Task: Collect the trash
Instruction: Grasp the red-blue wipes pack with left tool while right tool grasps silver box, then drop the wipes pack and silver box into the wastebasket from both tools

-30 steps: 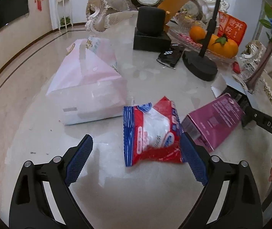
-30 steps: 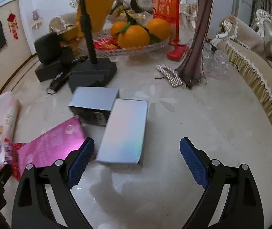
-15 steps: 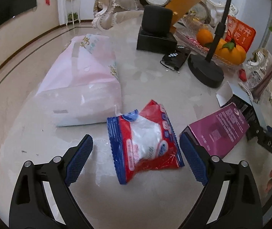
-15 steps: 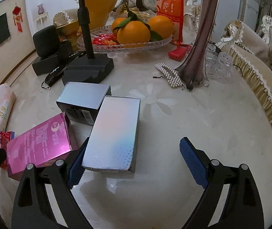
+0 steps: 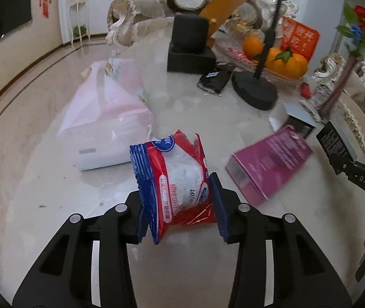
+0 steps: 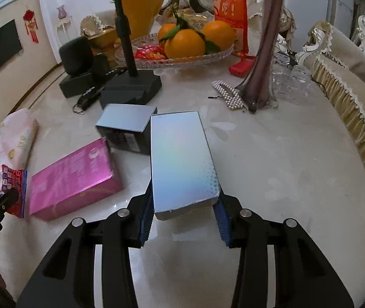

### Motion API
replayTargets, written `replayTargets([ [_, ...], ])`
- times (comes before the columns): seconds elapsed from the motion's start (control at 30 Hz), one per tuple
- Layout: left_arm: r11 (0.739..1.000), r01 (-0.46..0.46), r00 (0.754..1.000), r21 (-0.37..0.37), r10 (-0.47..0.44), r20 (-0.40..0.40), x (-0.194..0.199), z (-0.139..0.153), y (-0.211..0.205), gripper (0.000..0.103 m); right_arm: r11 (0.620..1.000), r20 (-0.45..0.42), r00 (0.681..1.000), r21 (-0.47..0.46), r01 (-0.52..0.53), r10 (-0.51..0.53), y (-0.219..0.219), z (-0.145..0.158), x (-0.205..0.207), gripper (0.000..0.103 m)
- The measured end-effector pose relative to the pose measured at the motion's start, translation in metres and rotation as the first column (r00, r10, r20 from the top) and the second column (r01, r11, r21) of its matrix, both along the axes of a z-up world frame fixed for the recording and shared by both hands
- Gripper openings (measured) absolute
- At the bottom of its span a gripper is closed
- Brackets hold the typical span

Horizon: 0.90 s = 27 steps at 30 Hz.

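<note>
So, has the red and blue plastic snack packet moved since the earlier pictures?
Yes. The red and blue plastic snack packet has risen off the marble table, tilted upright between the left gripper fingers, which have just closed on it.

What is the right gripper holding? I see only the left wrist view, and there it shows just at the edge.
Observer: The right gripper has just been closing on a silver box. Its pads press the two long sides near one end.
Operator: Which trash lies near it?
Observer: A grey box with a barcode label on its side lies just behind, next to the pink box.
Operator: Is anything fragile close by?
Observer: Clear glasses stand beside the vase, apart from the boxes.
</note>
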State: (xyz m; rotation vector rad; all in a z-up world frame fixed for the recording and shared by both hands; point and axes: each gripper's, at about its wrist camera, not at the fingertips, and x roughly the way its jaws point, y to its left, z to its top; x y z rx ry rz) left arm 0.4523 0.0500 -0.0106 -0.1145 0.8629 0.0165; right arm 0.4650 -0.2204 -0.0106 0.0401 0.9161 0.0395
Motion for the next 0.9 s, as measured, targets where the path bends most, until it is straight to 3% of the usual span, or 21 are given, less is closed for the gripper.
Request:
replayTargets([
  [0.2,0.997,0.07,0.997,0.027,-0.071,0.041,-0.059,0.023,-0.015,0.042,0.997,0.023,0.998,0.031,-0.064,0.063,0.005,0.016,-0.074,0.04],
  [0.5,0.973,0.228,0.966,0.038,-0.231,0.116,-0.222,0.041,-0.048,0.042,0.971,0.048,0.982,0.147,-0.187,0.182,0.003,0.02,-0.242,0.04],
  [0.73,0.944,0.326,0.939,0.042,-0.329,0.098,-0.35,0.022,-0.053,0.042,0.946,0.034,0.968,0.205,-0.251,0.25,0.006,0.004,-0.367,0.04],
  [0.9,0.934,0.348,0.934,0.076,-0.353,0.061,-0.417,0.001,-0.058,0.042,0.943,-0.008,0.955,0.164,-0.29,0.295,0.02,-0.014,-0.43,0.04],
])
